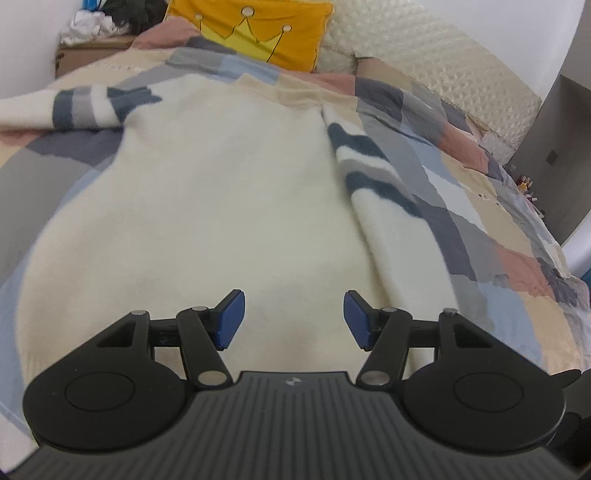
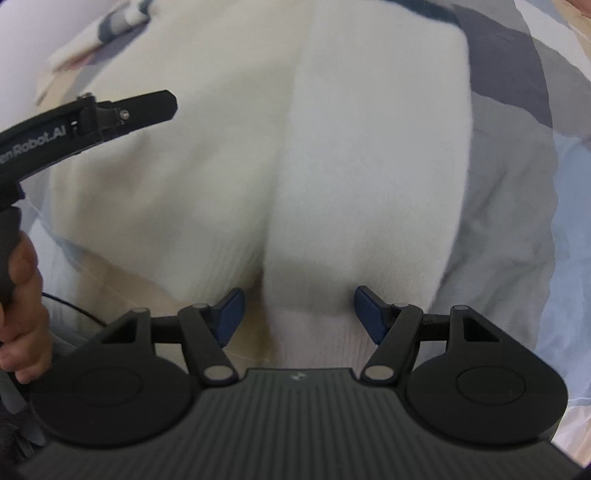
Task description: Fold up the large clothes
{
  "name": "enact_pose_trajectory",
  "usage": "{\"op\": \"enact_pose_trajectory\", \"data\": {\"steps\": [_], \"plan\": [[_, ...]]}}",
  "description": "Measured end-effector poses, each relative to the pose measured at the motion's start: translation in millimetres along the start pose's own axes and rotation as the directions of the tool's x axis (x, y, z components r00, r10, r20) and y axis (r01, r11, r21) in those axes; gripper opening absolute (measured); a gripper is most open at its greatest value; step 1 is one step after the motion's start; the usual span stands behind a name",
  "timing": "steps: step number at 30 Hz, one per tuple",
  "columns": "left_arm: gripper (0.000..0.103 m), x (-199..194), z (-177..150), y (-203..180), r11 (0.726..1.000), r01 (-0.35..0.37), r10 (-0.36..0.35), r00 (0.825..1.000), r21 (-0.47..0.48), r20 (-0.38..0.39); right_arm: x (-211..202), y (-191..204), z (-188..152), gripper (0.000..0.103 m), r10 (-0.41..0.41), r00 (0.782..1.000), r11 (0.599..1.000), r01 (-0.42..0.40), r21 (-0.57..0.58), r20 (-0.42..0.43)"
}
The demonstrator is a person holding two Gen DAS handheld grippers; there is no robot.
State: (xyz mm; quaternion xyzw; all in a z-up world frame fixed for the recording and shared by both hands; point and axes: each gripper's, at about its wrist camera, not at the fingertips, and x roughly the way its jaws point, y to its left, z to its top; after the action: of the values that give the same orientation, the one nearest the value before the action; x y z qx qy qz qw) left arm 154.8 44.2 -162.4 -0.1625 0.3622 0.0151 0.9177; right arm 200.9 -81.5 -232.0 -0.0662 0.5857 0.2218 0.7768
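A home bedroom. A bed (image 1: 498,236) fills the view, covered by a patchwork quilt (image 1: 436,122) in pink, grey, blue and beige. A yellow cushion (image 1: 258,33) with a crown drawing leans at its head, beside a cream quilted headboard (image 1: 436,62). Piled clothes (image 1: 107,18) sit on a cardboard box (image 1: 81,55) against a white wall.
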Motion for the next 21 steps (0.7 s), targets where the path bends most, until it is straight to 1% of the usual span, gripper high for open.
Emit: {"op": "enact_pose_trajectory", "data": {"steps": [1, 3, 4, 5, 6, 7, 10, 12, 13, 15, 16, 18, 21], "plan": [[0.065, 2, 0, 0, 1.0, -0.002, 0.001, 1.0, 0.018, 0.013, 2, 0, 1, 0.067, -0.001, 1.0, 1.0, 0.001, 0.009, -0.003], [0.065, 3, 0, -1, 0.999, -0.006, 0.003, 0.999, 0.051, 0.042, 5, -8, 2, 0.049, -0.014, 1.0, 0.998, 0.015, 0.056, -0.018], [0.065, 3, -1, 0, 0.998, -0.001, -0.001, 0.999, 0.055, 0.051, 3, -13, 4, 0.032, -0.021, 0.999, 0.996, 0.023, 0.081, -0.024], [0.065, 2, -1, 3, 0.999, 0.008, -0.011, 0.999, 0.044, 0.052, -1, -19, 7, 0.026, 0.002, 1.0, 0.995, 0.001, 0.102, -0.03], [0.065, 2, -2, 6, 1.0, 0.021, -0.022, 0.999, 0.021, 0.048, -6, -25, 9, 0.021, 0.024, 0.999, 0.993, -0.02, 0.118, -0.028], [0.065, 3, -3, 9, 0.999, 0.038, -0.038, 0.998, -0.005, 0.043, -17, -30, 11, 0.01, -0.002, 1.0, 0.993, 0.002, 0.121, -0.003], [0.065, 2, -3, 21, 0.994, 0.071, -0.069, 0.997, -0.083, 0.028, -53, -47, 21, 0.01, -0.039, 0.995, 0.992, 0.028, 0.124, 0.093], [0.065, 2, -3, 26, 0.99, 0.089, -0.087, 0.996, -0.114, 0.025, -82, -68, 30, 0.01, -0.073, 0.983, 0.987, 0.047, 0.154, 0.168], [0.065, 1, -3, 28, 0.988, 0.088, -0.086, 0.996, -0.124, 0.026, -98, -77, 36, 0.01, -0.093, 0.974, 0.984, 0.059, 0.166, 0.207], [0.065, 0, -4, 30, 0.987, 0.089, -0.086, 0.996, -0.136, 0.028, -128, -94, 49, 0.01, -0.136, 0.948, 0.979, 0.084, 0.186, 0.289], [0.065, 0, -4, 31, 0.986, 0.089, -0.086, 0.996, -0.139, 0.031, -143, -103, 61, 0.01, -0.159, 0.931, 0.977, 0.1, 0.19, 0.329], [0.065, -2, -5, 32, 0.986, 0.086, -0.081, 0.996, -0.144, 0.039, -165, -120, 88, 0.01, -0.207, 0.888, 0.97, 0.13, 0.208, 0.41], [0.065, -2, -4, 33, 0.986, 0.082, -0.075, 0.996, -0.148, 0.051, -194, -149, 125, 0.009, -0.269, 0.83, 0.952, 0.153, 0.264, 0.489]]}}
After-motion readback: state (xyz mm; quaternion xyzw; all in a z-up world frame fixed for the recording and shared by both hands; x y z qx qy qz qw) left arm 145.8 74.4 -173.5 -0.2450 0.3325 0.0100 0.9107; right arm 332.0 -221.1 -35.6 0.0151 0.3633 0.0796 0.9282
